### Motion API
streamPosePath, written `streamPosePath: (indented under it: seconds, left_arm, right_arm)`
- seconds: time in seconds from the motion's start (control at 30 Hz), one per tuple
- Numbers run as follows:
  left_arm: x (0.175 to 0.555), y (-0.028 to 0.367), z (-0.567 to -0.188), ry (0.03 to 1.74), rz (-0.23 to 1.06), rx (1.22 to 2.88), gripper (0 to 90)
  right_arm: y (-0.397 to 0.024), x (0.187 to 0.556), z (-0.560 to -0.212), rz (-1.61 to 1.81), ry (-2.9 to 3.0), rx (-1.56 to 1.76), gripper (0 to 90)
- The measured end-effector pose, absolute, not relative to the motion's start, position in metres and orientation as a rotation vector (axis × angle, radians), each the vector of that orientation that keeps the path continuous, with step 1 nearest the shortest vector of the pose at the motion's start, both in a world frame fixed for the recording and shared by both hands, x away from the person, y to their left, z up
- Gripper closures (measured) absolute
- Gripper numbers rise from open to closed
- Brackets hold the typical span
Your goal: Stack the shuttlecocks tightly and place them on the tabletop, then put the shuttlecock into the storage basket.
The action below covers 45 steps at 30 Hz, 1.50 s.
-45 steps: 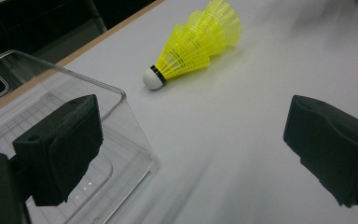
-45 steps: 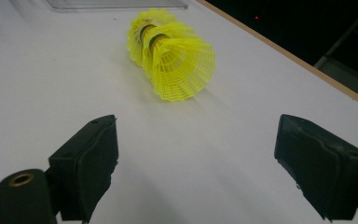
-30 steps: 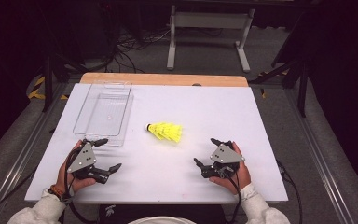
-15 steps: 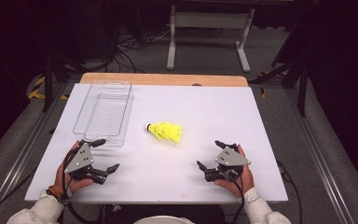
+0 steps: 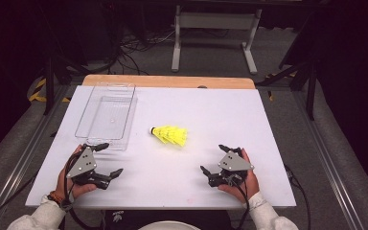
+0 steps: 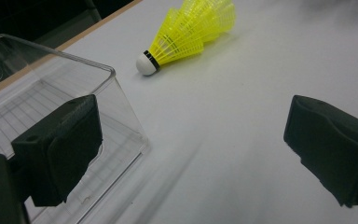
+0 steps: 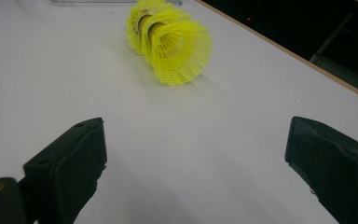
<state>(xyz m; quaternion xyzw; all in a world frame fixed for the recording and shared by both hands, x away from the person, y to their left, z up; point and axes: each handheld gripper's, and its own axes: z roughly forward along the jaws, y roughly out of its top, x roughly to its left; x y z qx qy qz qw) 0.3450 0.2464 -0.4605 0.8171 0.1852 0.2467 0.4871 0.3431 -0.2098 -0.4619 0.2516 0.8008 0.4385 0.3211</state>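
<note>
A stack of yellow plastic shuttlecocks (image 5: 170,135) lies on its side in the middle of the white table (image 5: 230,110), its white cork tip pointing left. My left gripper (image 5: 111,159) rests near the front left, open and empty, beside the near corner of a clear plastic box (image 5: 125,120). In the left gripper view the shuttlecocks (image 6: 186,30) lie ahead beyond the jaws, with the box wall (image 6: 121,107) behind the left jaw. My right gripper (image 5: 212,158) sits at the front right; its jaws have just been opening and hold nothing. The shuttlecocks (image 7: 172,42) lie ahead of it.
The clear box stands empty at the table's left, reaching toward the wooden back edge (image 5: 172,81). Dark floor, cables and a metal stand (image 5: 211,28) lie beyond the table.
</note>
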Motion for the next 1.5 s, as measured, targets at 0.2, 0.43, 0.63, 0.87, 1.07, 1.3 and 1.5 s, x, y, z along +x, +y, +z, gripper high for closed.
streamPosePath:
  seconds: [0.2,0.43,0.63,0.87,1.07,1.3,1.5]
  left_arm:
    - [0.343,0.249,-0.460,0.442,0.600,1.986,5.1]
    - [0.342,0.249,-0.459,0.449,0.612,1.980,5.1]
    - [0.341,0.249,-0.459,0.449,0.620,1.986,5.1]
    - [0.342,0.245,-0.460,0.449,0.621,1.997,5.1]
    - [0.342,0.245,-0.461,0.446,0.620,2.002,5.2]
    - [0.342,0.247,-0.460,0.441,0.630,2.005,5.2]
    - [0.342,0.247,-0.460,0.440,0.636,2.003,5.1]
  right_arm:
    - [-0.211,0.343,-0.458,1.149,2.084,0.677,6.3]
    - [-0.204,0.348,-0.455,1.146,2.085,0.659,6.3]
    - [-0.200,0.352,-0.455,1.160,2.103,0.657,6.3]
    - [-0.197,0.357,-0.456,1.163,2.133,0.659,6.3]
    - [-0.190,0.365,-0.457,1.173,2.161,0.661,6.2]
    - [-0.173,0.378,-0.457,1.185,2.216,0.650,6.9]
    - [-0.159,0.387,-0.458,1.178,2.260,0.629,7.3]
